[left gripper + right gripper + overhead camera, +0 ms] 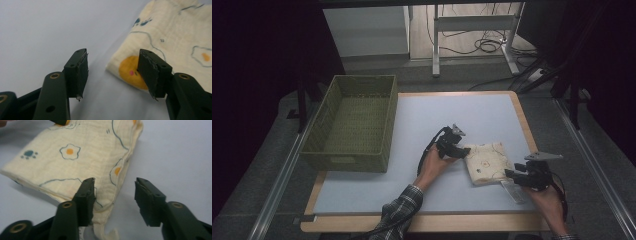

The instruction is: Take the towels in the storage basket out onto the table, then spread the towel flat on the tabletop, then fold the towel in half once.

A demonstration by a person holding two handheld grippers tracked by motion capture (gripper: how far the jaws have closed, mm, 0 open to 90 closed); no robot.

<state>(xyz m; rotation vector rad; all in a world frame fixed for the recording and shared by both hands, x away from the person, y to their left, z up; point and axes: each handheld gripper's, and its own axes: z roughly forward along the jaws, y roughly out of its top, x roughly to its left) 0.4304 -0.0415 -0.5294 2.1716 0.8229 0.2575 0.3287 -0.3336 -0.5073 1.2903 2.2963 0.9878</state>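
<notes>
Lying folded on the worktop [422,125], the cream cloth [484,162] sits between the left claw [458,151] and right claw [510,174], both parted, gripping nothing.

I have the left gripper [460,148] at the left edge of the folded cloth [486,162], carried by my left hand [435,163], whose plaid-sleeved forearm [404,207] reaches in from the near side of the cloth. Its jaws stand apart, one over the cloth's corner, the other off it, nothing pinched. My right gripper [510,175] sits at the cloth's near right corner, my right hand [548,197] behind it. Its jaws are parted too, straddling that corner without pressing it.
</notes>
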